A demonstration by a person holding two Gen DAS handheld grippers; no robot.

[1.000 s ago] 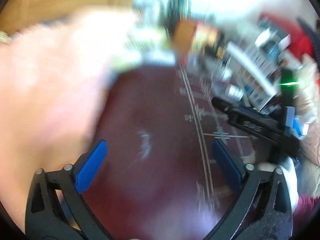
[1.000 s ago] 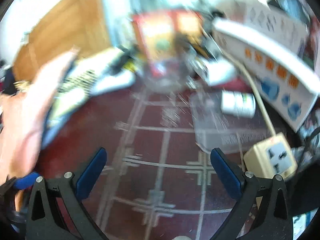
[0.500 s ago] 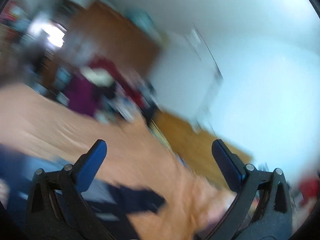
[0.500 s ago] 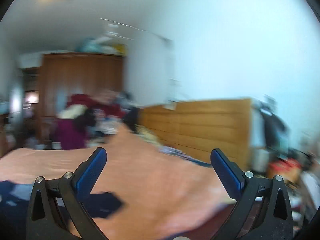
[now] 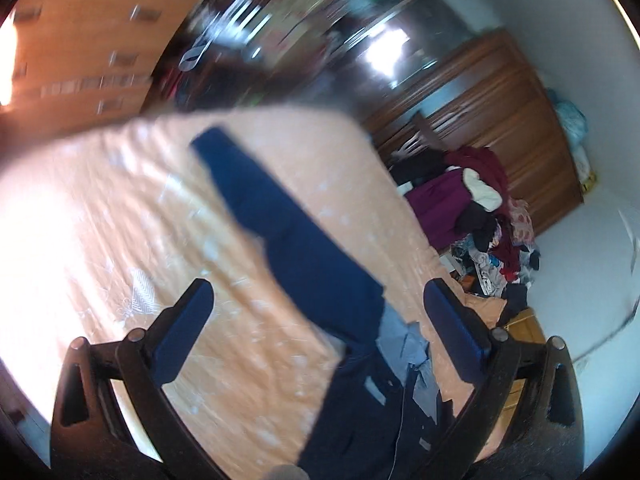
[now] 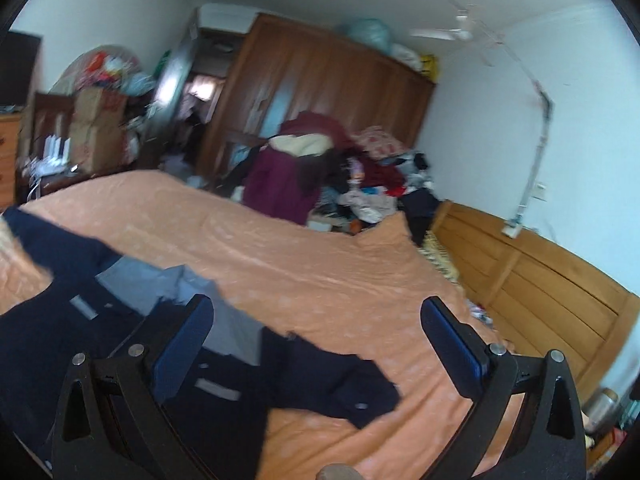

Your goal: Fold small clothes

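Note:
A dark navy garment [image 5: 304, 256] with a grey lining lies spread out on an orange bedspread [image 5: 120, 216]. In the left wrist view one long sleeve runs away from me. My left gripper [image 5: 320, 332] hangs above the garment's body, open and empty. In the right wrist view the same garment [image 6: 224, 384] fills the lower left, one sleeve [image 6: 344, 384] reaching right. My right gripper [image 6: 316, 344] is open and empty above it, over the orange bedspread [image 6: 320, 264].
A heap of clothes [image 6: 320, 176] is piled beyond the bed in front of a brown wardrobe [image 6: 320, 92]. A wooden headboard [image 6: 540, 280] stands at the right. Boxes and clutter [image 6: 92, 120] stand at the far left.
Both views swung up from the dark red tiled floor, past the wall and wardrobe, and now look down on the bed with the navy garment. Both grippers stayed open.

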